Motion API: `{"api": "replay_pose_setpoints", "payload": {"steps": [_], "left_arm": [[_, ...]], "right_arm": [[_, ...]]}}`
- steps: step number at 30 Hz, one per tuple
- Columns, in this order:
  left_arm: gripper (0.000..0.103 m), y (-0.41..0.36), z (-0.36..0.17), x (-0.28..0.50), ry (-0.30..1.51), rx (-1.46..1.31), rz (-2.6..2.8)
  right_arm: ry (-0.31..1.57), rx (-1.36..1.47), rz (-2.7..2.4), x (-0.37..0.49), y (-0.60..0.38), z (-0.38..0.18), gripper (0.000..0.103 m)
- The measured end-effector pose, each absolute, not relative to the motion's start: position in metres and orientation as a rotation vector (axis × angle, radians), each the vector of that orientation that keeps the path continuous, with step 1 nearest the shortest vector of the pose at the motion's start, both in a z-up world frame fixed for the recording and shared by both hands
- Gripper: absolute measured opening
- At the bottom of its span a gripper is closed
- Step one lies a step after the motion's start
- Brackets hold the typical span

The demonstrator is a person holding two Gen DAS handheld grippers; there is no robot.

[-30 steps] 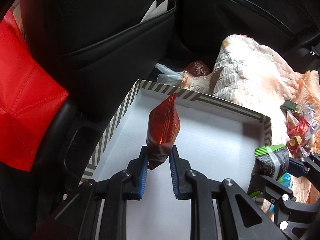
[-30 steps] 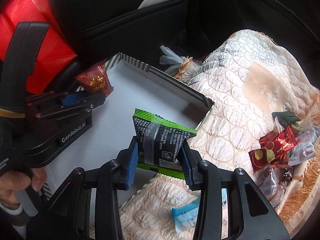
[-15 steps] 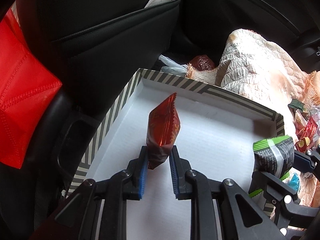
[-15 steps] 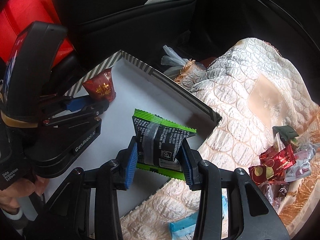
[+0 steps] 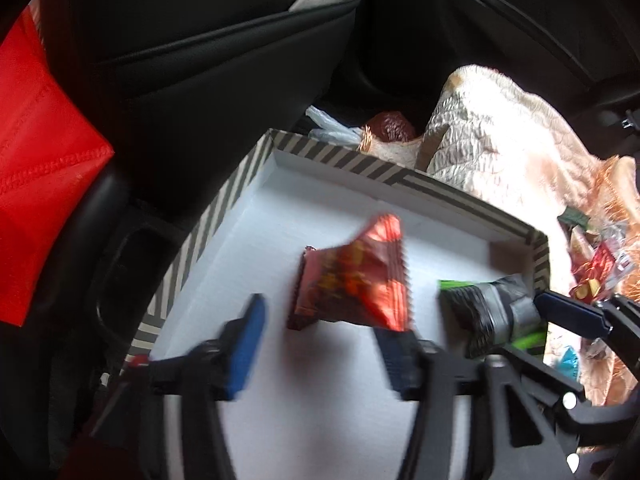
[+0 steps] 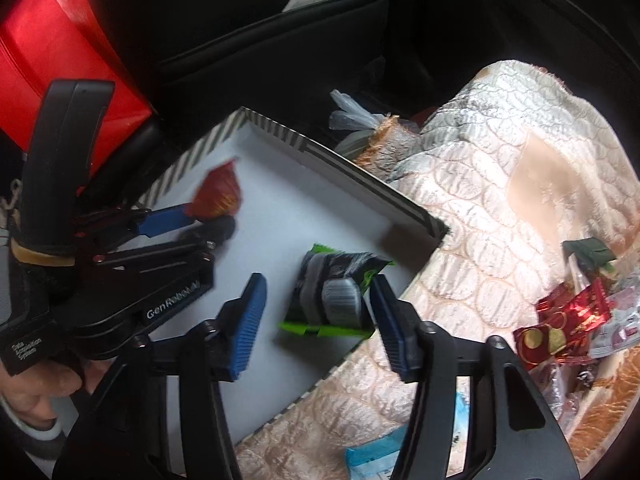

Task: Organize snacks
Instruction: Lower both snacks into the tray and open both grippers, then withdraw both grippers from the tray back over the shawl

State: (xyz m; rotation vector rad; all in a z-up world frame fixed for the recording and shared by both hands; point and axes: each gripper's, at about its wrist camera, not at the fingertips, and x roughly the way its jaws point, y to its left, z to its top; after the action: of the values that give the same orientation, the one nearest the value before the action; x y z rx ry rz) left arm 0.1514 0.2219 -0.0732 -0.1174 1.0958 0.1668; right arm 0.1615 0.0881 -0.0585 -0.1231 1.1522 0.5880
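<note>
Red snack packet (image 5: 352,284) and black-and-green snack packet (image 6: 332,292), both caught over the white floor of the striped-rim box (image 5: 344,162), the landmark for all positions given here. The red packet lies toward the middle of the box, blurred, between the spread blue pads of the left hand-held gripper (image 5: 320,350); no pad presses on it, and the jaws are opening, so it is judged to be released or dropping. The black-and-green packet sits nearer the box's right edge, between the pads of the right hand-held gripper (image 6: 316,328), whose jaws are likewise opening and stand clear of it on the left side; contact on the right side cannot be told. Both tools point steeply down into the box, apparently so that packets land inside its rim rather than on the quilted cover (image 6: 500,208) beside it. Right of the box, on that cover, a heap of loose snacks (image 6: 572,320) remains unsorted; a light-blue packet (image 6: 376,454) lies near the box's front corner. Beyond the box rises a dark seat back (image 5: 224,60).
</note>
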Motion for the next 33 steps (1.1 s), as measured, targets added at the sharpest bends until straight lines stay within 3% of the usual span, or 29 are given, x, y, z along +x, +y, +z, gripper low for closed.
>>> {"api": "replay_pose_setpoints", "payload": {"steps": [16,33], "left_arm": [[0.092,0.222,-0.049,0.105,1.02,-0.135,0.261],[0.096,0.135,0.029,0.022,0.929,-0.106,-0.008]], "right_arm": [[1.112,0.009,0.508,0.114,0.014,-0.02,0.056],[1.001,0.11,0.289,0.045,-0.11,0.049,0.056]]}}
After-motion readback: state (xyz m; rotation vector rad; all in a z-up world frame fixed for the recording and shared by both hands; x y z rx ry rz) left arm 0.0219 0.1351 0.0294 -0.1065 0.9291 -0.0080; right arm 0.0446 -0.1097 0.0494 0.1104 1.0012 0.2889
